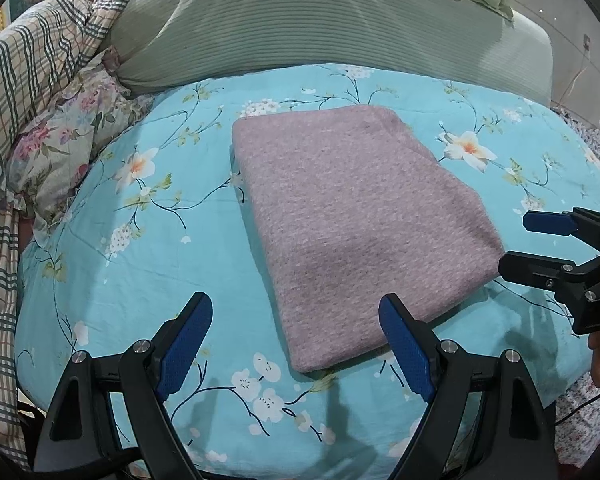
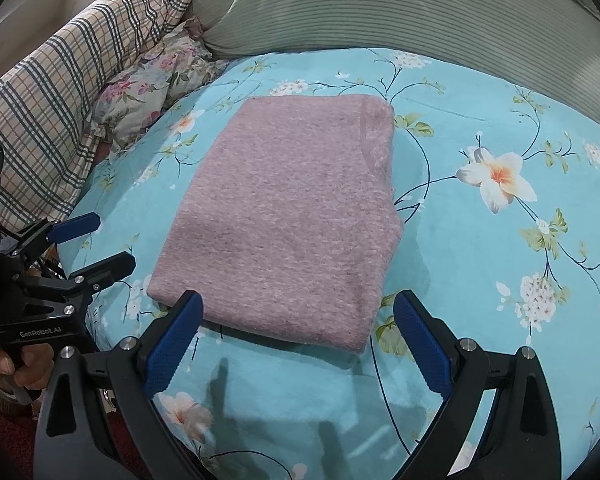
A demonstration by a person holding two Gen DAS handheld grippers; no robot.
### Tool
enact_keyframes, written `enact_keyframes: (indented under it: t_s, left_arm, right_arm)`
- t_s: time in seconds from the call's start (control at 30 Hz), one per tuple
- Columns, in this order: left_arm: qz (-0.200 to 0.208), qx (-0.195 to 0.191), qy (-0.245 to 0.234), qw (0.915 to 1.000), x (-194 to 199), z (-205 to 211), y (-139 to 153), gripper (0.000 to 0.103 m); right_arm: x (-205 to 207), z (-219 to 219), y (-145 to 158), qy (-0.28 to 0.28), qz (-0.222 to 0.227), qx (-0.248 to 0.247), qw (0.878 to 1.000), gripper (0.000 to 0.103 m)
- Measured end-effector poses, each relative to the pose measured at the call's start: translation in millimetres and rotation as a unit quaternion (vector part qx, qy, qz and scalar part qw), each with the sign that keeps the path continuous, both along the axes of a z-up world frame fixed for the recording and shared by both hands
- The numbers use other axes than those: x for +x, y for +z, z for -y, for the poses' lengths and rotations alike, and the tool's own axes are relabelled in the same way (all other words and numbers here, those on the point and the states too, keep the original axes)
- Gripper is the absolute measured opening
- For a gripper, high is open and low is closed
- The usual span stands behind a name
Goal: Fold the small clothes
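Observation:
A pink knitted garment (image 1: 356, 220) lies folded into a flat rectangle on the turquoise floral bedsheet (image 1: 140, 264). It also shows in the right wrist view (image 2: 288, 216). My left gripper (image 1: 296, 332) is open and empty, hovering at the garment's near edge. It shows from the side in the right wrist view (image 2: 112, 240), left of the garment. My right gripper (image 2: 296, 332) is open and empty, hovering over the garment's near edge. It shows in the left wrist view (image 1: 516, 244), just off the garment's right corner.
A green ribbed pillow (image 1: 300, 20) lies behind the sheet. A plaid quilt (image 1: 28, 92) and a floral pillow (image 1: 68, 148) are piled at the left. The bed's edge runs along the near side.

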State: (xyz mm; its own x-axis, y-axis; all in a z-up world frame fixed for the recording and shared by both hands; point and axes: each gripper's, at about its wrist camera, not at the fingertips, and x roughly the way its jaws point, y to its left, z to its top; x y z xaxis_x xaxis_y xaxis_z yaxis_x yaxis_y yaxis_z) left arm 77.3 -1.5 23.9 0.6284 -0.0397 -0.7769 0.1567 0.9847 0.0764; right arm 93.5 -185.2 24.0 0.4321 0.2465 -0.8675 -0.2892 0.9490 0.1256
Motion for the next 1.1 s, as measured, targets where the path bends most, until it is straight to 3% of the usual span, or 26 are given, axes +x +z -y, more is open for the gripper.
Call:
enact_keyframes:
  t_s: [1.1]
  left_arm:
    - [-0.001,-0.002,-0.003,1.0000,0.3,3.2,1.3,0.086]
  right_arm:
    - [-3.5,-1.9,-1.7,0.000,-0.002,0.001,1.000,0.096]
